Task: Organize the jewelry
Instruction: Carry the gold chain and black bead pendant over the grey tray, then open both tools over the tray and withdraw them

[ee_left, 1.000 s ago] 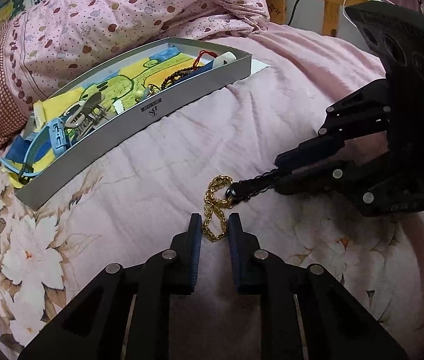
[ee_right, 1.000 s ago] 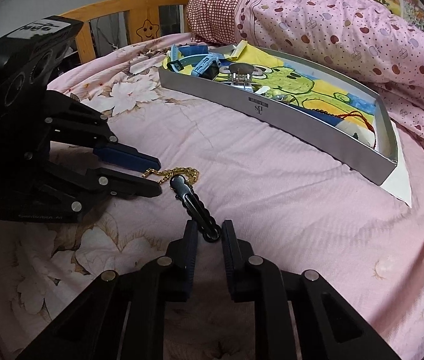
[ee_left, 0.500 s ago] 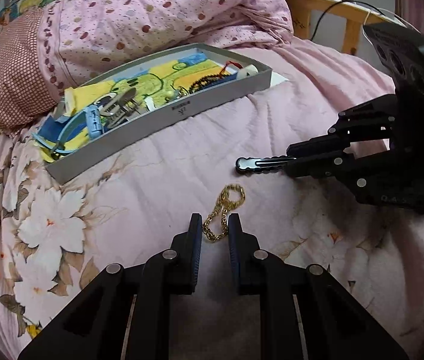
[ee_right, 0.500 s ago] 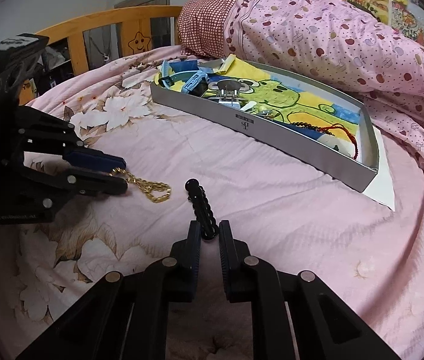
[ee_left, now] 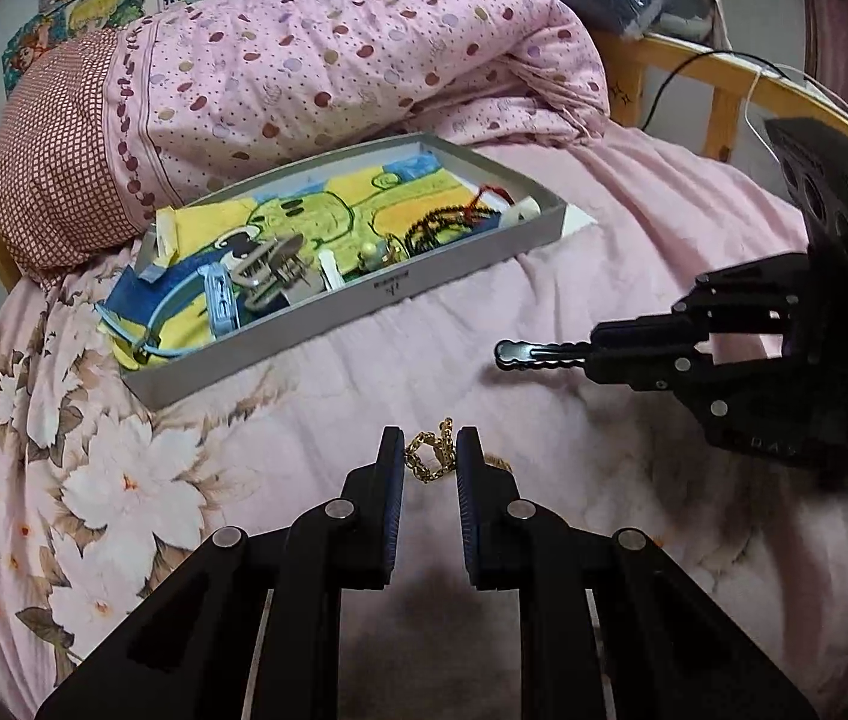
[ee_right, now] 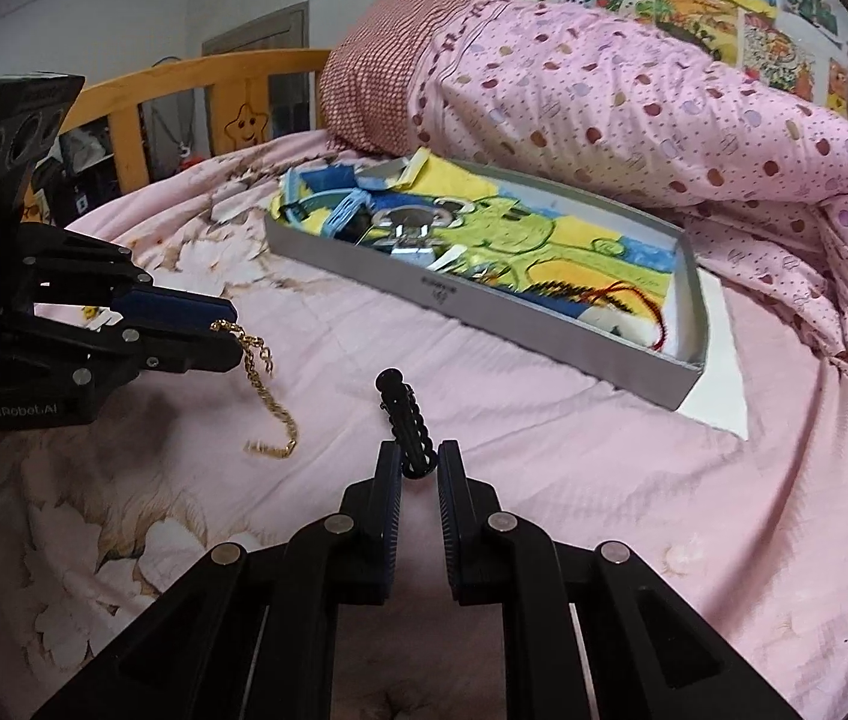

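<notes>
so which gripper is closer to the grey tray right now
Right, as far as the views show. The right gripper, shut on a black hair clip, points toward the grey tray's long side; the left gripper, holding the gold chain, sits slightly farther back.

The left claw (ee_left: 430, 450) pinches a gold chain (ee_left: 428, 455) between its tips above the pink bedspread (ee_left: 574, 240). Ahead and to its right, the right claw (ee_left: 589, 353) grips a black hair clip (ee_left: 535, 354). Ahead-left lies a grey tray (ee_left: 399, 291) of jewelry.

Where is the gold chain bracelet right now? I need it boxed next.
The gold chain bracelet hangs from the left gripper above the pink bedsheet, left of the black hair clip.
</notes>
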